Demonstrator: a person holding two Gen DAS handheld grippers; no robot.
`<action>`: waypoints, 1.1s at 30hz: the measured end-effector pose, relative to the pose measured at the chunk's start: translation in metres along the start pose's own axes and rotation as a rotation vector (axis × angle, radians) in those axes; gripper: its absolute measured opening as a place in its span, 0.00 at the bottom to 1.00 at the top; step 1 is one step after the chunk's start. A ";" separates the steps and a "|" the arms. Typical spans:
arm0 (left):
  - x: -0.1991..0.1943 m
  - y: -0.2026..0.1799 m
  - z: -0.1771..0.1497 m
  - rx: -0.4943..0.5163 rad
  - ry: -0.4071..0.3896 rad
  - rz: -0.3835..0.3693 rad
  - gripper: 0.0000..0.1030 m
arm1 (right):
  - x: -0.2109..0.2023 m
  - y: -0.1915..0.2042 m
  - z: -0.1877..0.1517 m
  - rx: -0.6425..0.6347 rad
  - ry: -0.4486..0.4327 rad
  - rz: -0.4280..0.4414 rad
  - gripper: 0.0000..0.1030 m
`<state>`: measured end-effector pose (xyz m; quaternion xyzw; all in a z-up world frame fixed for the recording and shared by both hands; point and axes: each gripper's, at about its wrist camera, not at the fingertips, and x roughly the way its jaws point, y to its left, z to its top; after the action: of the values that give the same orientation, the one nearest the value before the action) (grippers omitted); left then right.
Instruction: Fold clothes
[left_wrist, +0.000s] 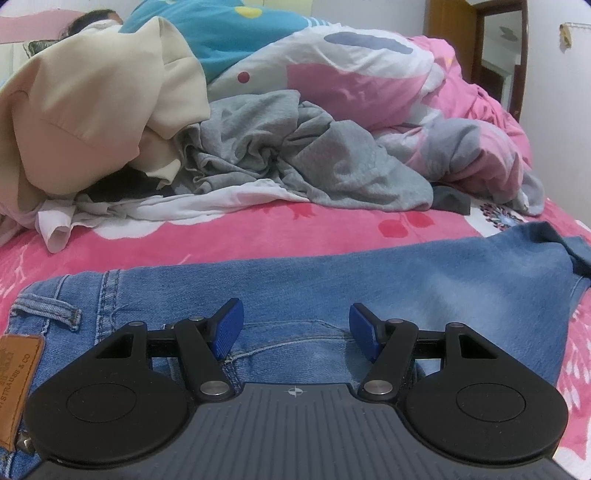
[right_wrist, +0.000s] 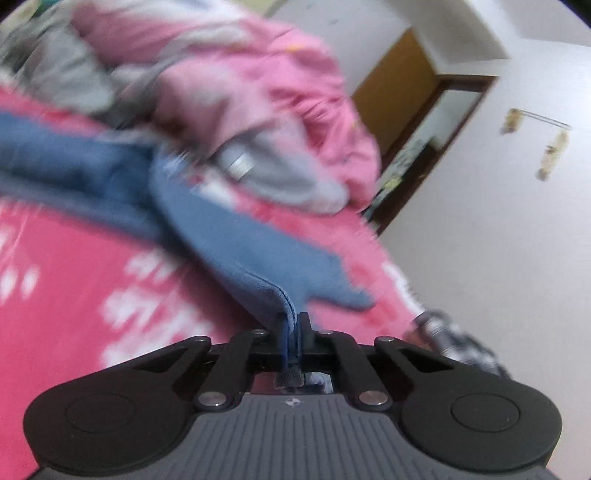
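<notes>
The jeans (left_wrist: 332, 273) lie spread across the pink flowered bed (left_wrist: 229, 236), straight under and ahead of the left hand-held gripper (left_wrist: 295, 330), whose blue pads (left_wrist: 227, 328) stand well apart above the denim with nothing pinched between them; whether they touch the cloth I cannot tell. A belt loop and a brown leather patch (left_wrist: 20, 384) sit off to that gripper's left. Beyond the jeans, farther from it, a heap of clothes waits: a crumpled grey garment (left_wrist: 295, 155), a beige one (left_wrist: 92, 110) to the left of it, and some white cloth (left_wrist: 177, 205) under both. Behind the heap is a pink and blue quilt (left_wrist: 362, 74). The right hand-held gripper (right_wrist: 293, 325) is clamped tight on an edge of the jeans (right_wrist: 236, 240), the denim fold rising from between its closed pads and trailing away up and to its left over the bed (right_wrist: 74, 266). That view is smeared with blur.
</notes>
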<state>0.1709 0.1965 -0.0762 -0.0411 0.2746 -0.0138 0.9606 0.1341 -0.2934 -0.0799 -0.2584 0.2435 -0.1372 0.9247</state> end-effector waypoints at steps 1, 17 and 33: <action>0.000 0.000 0.000 0.001 0.001 0.001 0.62 | 0.000 -0.010 0.006 0.021 -0.016 -0.013 0.03; 0.004 -0.004 0.001 0.032 0.015 0.013 0.62 | 0.153 -0.088 0.091 0.048 0.079 -0.013 0.03; 0.009 -0.007 0.001 0.060 0.031 0.022 0.62 | 0.272 -0.107 0.078 0.601 0.244 0.050 0.43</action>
<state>0.1786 0.1891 -0.0793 -0.0089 0.2893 -0.0123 0.9571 0.3910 -0.4537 -0.0663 0.0507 0.3072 -0.2101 0.9268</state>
